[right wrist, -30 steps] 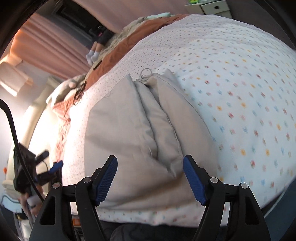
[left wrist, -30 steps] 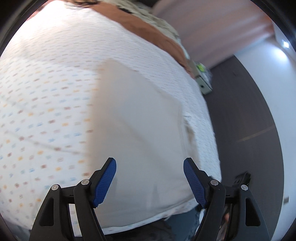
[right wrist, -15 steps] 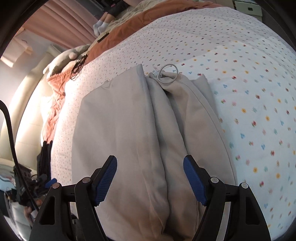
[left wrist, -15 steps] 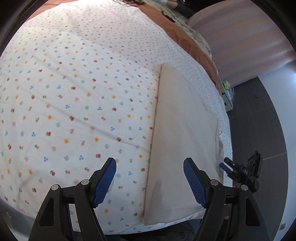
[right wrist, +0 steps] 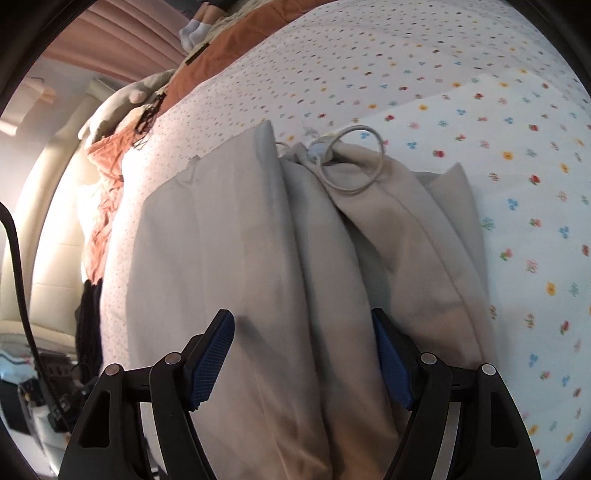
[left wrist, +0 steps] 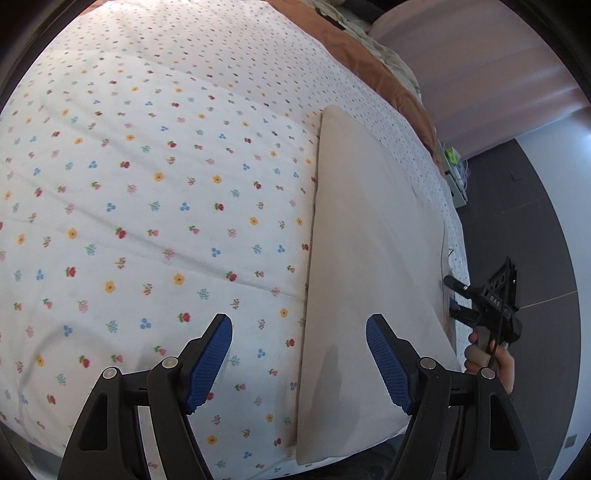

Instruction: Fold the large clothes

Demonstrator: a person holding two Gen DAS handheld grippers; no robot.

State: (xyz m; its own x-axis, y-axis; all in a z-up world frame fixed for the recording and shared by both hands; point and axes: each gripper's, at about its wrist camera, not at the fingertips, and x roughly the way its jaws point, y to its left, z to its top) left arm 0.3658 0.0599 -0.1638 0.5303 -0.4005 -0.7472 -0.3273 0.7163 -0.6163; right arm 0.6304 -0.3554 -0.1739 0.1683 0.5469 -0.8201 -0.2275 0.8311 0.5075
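Note:
A folded beige garment lies near the edge of a bed with a flowered white sheet. In the right wrist view the garment shows several lengthwise folds and a white drawstring loop at its far end. My left gripper is open and empty, above the garment's left edge at its near end. My right gripper is open and empty, hovering close over the garment's near end. The right gripper and the hand holding it also show in the left wrist view, beside the garment's right edge.
A rust-brown blanket and rumpled bedding lie at the far end of the bed. A person's socked feet rest there. Dark floor and a small white cabinet lie past the bed's right edge. Pink curtains hang behind.
My left gripper has swung left and steadied, so the garment moved from centre to the right of its view. My right gripper has moved closer to the garment's near end.

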